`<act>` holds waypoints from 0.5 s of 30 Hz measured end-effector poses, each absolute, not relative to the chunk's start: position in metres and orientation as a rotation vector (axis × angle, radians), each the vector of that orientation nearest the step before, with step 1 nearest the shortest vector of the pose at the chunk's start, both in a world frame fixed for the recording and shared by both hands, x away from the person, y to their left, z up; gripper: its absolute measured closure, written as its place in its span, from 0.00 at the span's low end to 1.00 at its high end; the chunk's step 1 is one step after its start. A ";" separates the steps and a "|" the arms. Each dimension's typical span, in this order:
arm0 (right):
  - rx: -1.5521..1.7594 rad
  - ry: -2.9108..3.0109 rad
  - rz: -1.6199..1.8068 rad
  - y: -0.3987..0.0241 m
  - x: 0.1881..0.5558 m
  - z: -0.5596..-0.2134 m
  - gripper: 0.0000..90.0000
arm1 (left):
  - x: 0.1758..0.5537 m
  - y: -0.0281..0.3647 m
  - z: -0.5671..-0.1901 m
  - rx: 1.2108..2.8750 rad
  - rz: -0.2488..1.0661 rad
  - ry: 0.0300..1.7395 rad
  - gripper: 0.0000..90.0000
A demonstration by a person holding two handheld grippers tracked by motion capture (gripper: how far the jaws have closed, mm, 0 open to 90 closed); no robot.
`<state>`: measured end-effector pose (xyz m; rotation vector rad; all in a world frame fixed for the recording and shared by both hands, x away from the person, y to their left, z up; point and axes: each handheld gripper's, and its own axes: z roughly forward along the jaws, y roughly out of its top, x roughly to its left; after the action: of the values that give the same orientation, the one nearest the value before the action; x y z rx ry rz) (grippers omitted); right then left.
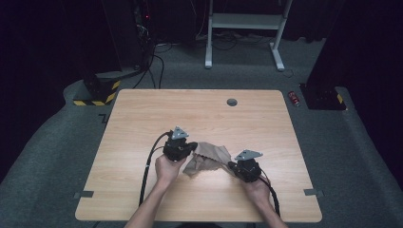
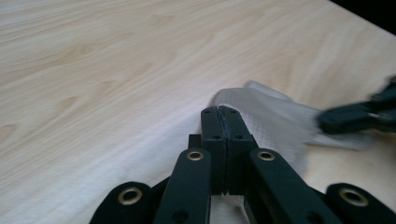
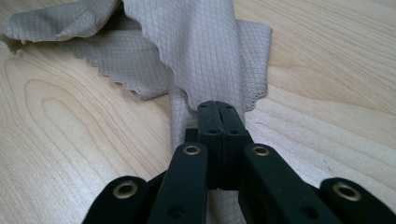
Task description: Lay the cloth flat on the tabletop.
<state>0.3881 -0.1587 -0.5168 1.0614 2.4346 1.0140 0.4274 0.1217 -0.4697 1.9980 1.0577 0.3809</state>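
A beige, diamond-textured cloth (image 1: 207,156) lies crumpled on the wooden table (image 1: 190,109), stretched between both grippers. My left gripper (image 1: 193,149) is shut on the cloth's left edge; in the left gripper view the jaws (image 2: 219,110) meet on a raised fold of the cloth (image 2: 273,119), and the right gripper (image 2: 359,116) shows blurred beyond it. My right gripper (image 1: 231,165) is shut on the cloth's right corner. In the right gripper view its jaws (image 3: 218,105) pinch the cloth (image 3: 205,51), which rises and drapes away from them over the table.
A round grommet hole (image 1: 232,102) sits near the table's far edge. On the carpet beyond are a red can (image 1: 294,98), a white desk frame (image 1: 244,21) and a yellow-and-black striped base (image 1: 97,95). Cables trail from both grippers toward the near edge.
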 end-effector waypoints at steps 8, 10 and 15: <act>1.065 2.363 1.060 -0.159 0.390 -0.514 0.79 | 0.442 0.117 -0.497 2.049 0.379 1.122 0.96; 1.077 2.338 1.059 -0.163 0.390 -0.513 0.73 | 0.437 0.121 -0.494 2.028 0.354 1.082 0.85; 1.104 2.309 1.077 -0.174 0.391 -0.511 0.67 | 0.417 0.126 -0.482 2.083 0.429 0.964 0.58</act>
<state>0.3910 -0.1740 -0.5112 1.1045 2.3089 1.0766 0.4168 0.1257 -0.4820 2.0825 0.9638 0.4286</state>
